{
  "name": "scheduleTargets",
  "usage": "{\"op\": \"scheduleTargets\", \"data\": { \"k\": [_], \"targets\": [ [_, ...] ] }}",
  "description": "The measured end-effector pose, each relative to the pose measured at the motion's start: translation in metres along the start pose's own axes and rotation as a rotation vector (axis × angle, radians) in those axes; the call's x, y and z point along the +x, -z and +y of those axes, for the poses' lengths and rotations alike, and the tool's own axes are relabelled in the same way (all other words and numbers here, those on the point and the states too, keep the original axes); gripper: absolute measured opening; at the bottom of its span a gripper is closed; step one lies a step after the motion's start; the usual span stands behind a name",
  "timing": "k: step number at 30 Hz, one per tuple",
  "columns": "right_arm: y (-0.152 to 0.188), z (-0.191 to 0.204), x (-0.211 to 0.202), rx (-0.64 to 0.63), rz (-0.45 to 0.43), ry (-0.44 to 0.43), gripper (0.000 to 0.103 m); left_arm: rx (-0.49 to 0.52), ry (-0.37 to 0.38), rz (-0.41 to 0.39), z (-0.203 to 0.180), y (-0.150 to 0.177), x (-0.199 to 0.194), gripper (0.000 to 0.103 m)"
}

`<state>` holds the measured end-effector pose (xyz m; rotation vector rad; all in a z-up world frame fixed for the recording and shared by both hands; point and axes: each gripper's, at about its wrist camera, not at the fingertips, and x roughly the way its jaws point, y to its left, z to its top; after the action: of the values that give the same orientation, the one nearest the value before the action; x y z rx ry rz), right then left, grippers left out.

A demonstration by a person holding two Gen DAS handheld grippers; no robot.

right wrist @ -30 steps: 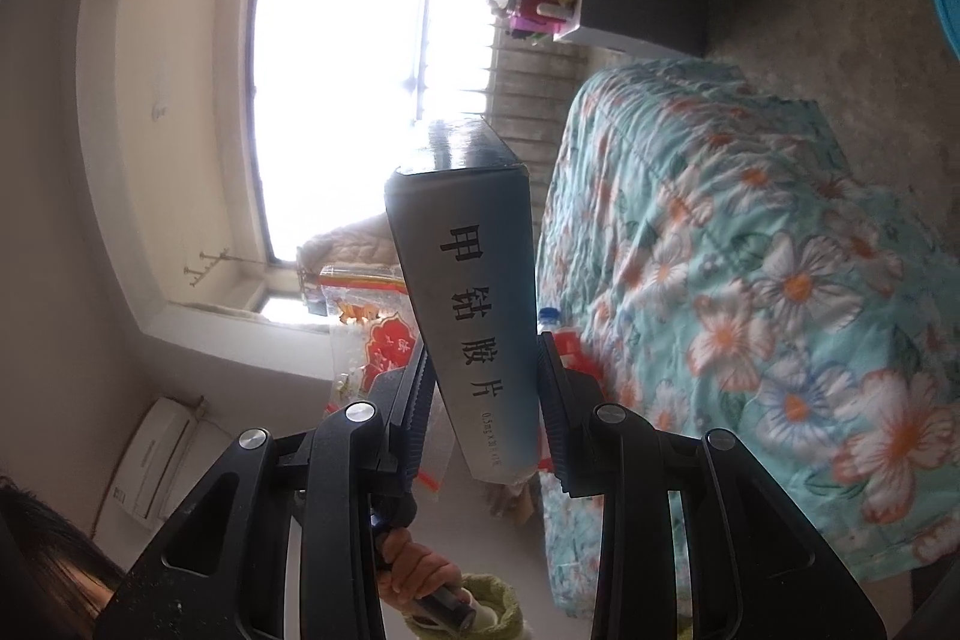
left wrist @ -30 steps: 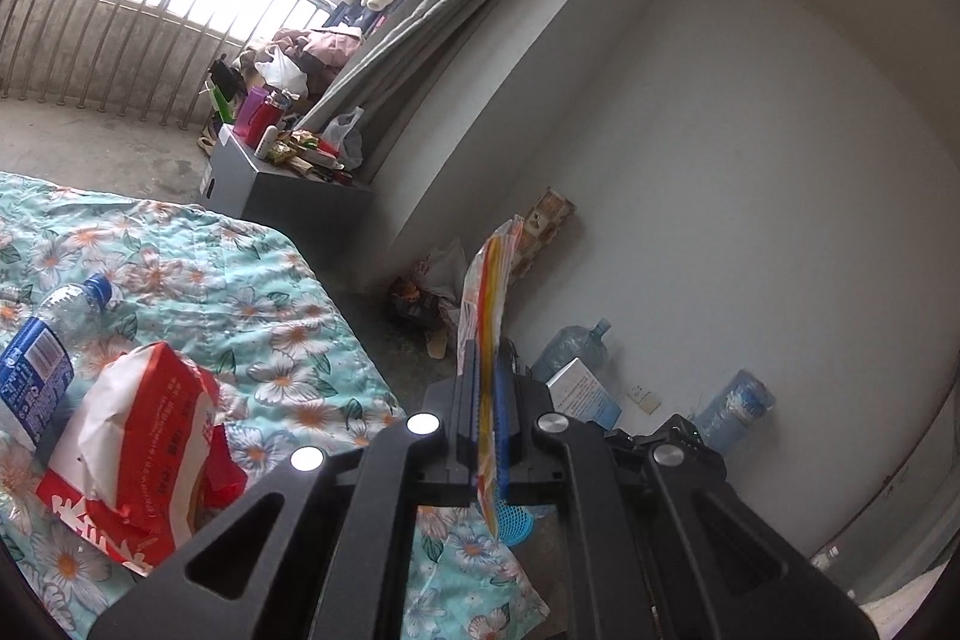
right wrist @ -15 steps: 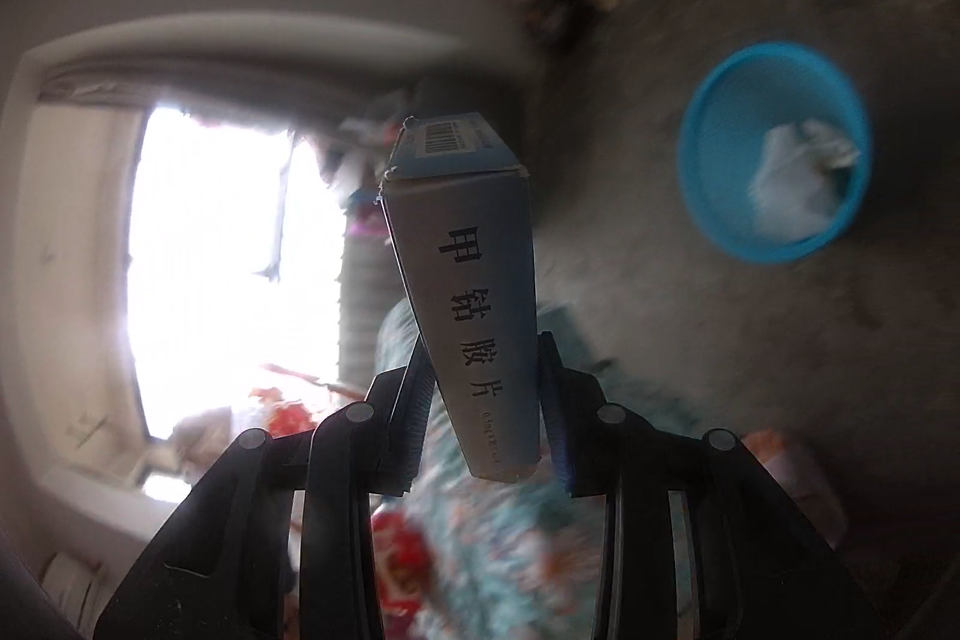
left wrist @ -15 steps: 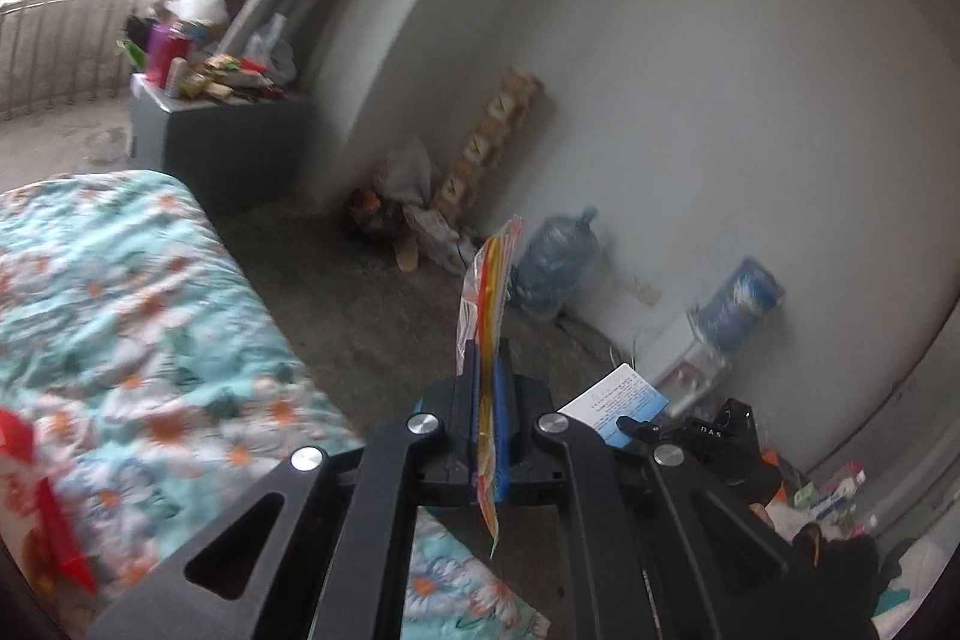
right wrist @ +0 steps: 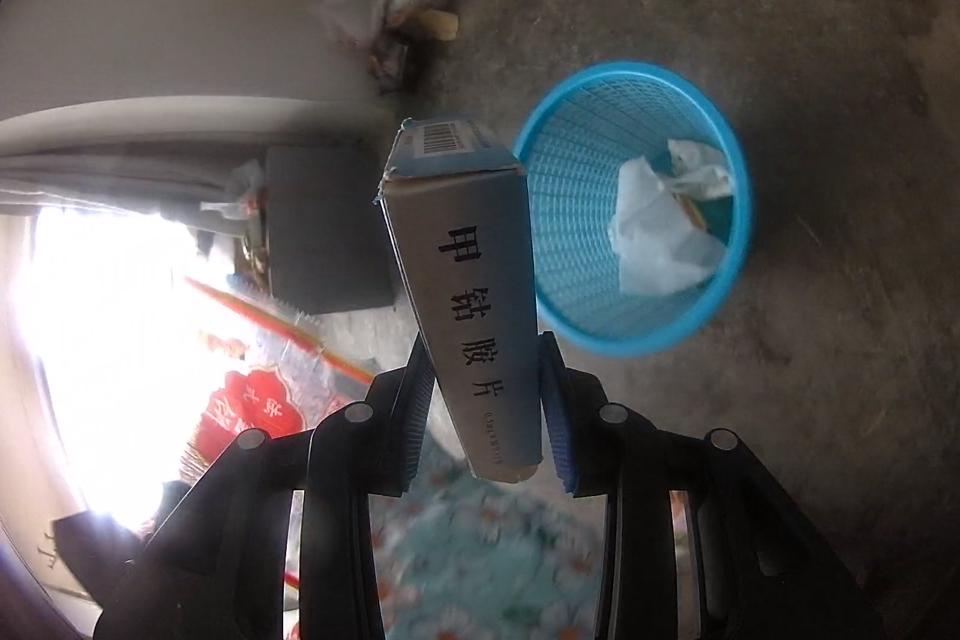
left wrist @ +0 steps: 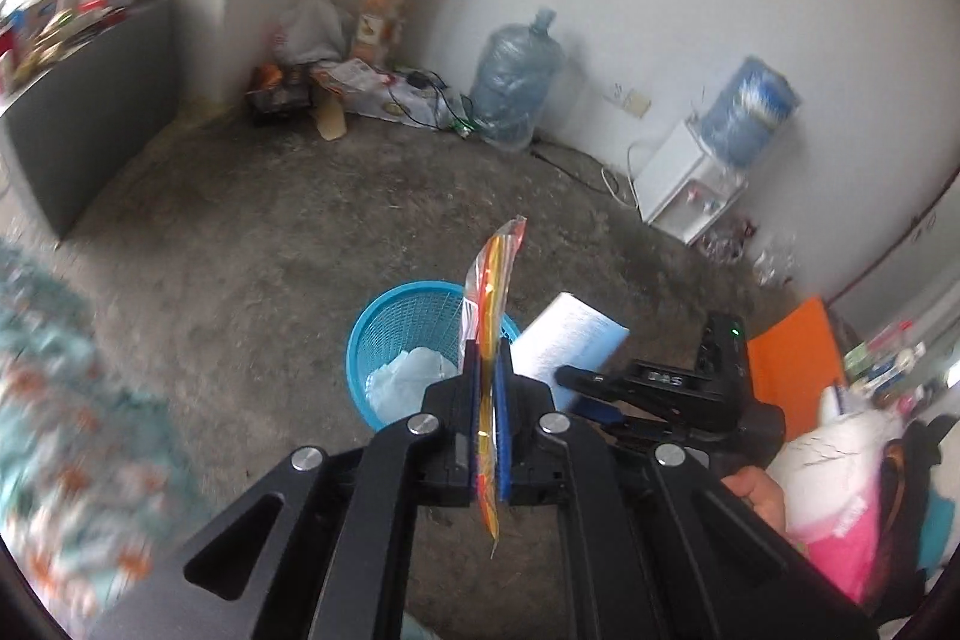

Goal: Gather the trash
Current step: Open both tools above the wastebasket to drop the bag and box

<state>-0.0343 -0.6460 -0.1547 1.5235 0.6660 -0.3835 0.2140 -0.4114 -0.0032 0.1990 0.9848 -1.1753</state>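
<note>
My left gripper point(left wrist: 487, 364) is shut on a thin plastic snack wrapper point(left wrist: 492, 280), held edge-on above the near rim of a blue mesh waste basket point(left wrist: 396, 328) on the concrete floor. My right gripper point(right wrist: 483, 358) is shut on a grey-blue medicine box point(right wrist: 474, 280) with black Chinese print, held just left of the basket point(right wrist: 576, 220). Crumpled white paper point(right wrist: 660, 226) lies inside the basket. The box point(left wrist: 570, 340) and the right gripper also show in the left wrist view, right of the basket.
A floral bedspread point(left wrist: 66, 430) lies at the left. A grey cabinet point(left wrist: 90, 100), an empty water jug point(left wrist: 516, 82), a small water dispenser point(left wrist: 690, 178) and a clutter of bags point(left wrist: 312, 34) stand along the wall. An orange item point(left wrist: 792, 358) and pink bag point(left wrist: 840, 520) are at the right.
Both grippers have swung away from the bed and window down toward the floor. The blue basket now lies just beyond both grippers. Both grips are unchanged.
</note>
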Motion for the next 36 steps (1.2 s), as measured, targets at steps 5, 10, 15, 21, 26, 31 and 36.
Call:
{"op": "scheduleTargets", "data": {
  "k": [5,10,15,21,26,31,36],
  "targets": [
    [-0.032,-0.033,0.042,0.068,-0.050,0.138,0.066,0.007,-0.032,0.063,-0.006,-0.010,0.073,0.050],
    [-0.023,-0.080,0.034,0.221,-0.055,0.131,0.066,-0.046,-0.046,0.093,-0.003,0.005,0.086,0.057],
    [0.007,-0.094,0.002,0.217,-0.090,0.114,0.066,-0.042,-0.071,0.050,-0.006,0.006,0.060,0.062],
    [0.034,-0.064,-0.015,0.139,-0.106,0.075,0.067,-0.045,-0.043,-0.055,-0.024,0.014,-0.009,0.069],
    [0.059,0.005,-0.029,-0.055,-0.087,0.007,0.074,-0.066,-0.014,-0.144,-0.033,0.045,-0.095,0.078],
    [0.109,0.076,-0.033,-0.266,0.013,-0.104,0.077,-0.089,-0.057,-0.241,-0.026,0.090,-0.182,0.087],
    [0.176,0.128,-0.021,-0.454,0.174,-0.155,0.078,-0.145,-0.182,-0.368,-0.002,0.155,-0.281,0.091]
  ]
}}
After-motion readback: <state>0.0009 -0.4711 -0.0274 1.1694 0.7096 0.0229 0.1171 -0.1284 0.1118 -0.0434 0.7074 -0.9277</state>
